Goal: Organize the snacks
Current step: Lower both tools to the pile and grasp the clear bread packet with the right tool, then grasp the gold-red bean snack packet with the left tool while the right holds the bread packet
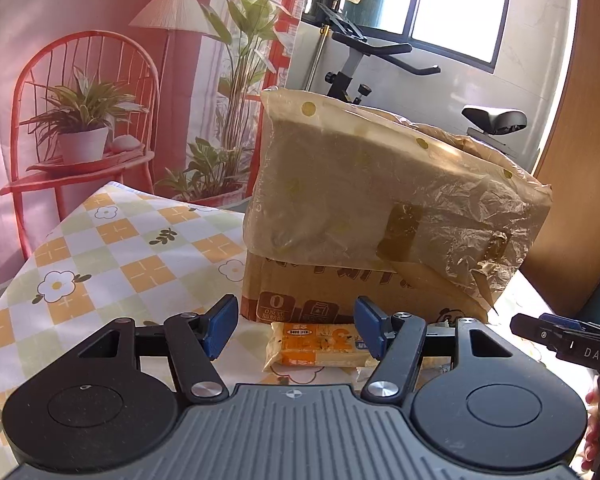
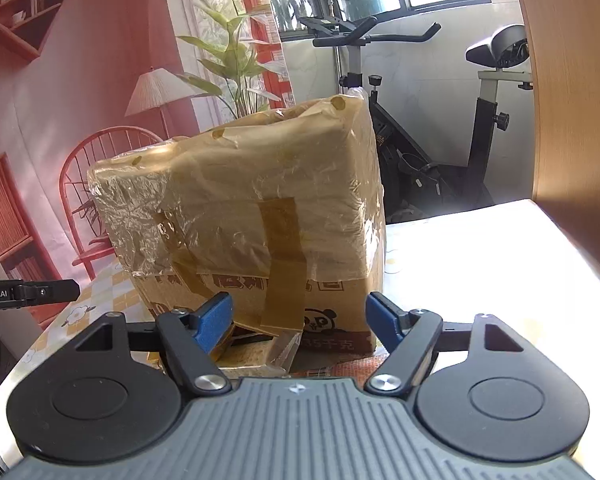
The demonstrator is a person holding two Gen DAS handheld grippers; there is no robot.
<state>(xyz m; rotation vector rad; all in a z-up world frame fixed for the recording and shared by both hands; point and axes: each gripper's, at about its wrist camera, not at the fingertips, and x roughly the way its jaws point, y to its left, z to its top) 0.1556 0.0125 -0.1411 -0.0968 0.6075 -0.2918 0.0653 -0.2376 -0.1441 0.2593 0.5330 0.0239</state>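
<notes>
Snack packet [image 1: 318, 346], orange, lies on the checked tablecloth [image 1: 112, 240] between the left gripper [image 1: 296, 330] pads, jaws apart and apparently not pressing it. At twelve o'clock beyond stands the plastic-wrapped cardboard box [image 1: 372, 216]; the right gripper [image 2: 300, 320] gapes empty above what seem clear-wrapped packets [image 2: 256, 354].

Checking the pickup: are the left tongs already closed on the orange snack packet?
No, the left tongs stand open around the orange snack packet, pads clear of it.

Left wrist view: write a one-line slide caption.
Open left tongs frame an orange snack packet before a plastic-wrapped cardboard box.

place: home | signs: exercise bike [image 2: 420, 92], flowered tablecloth [image 1: 120, 248]
</notes>
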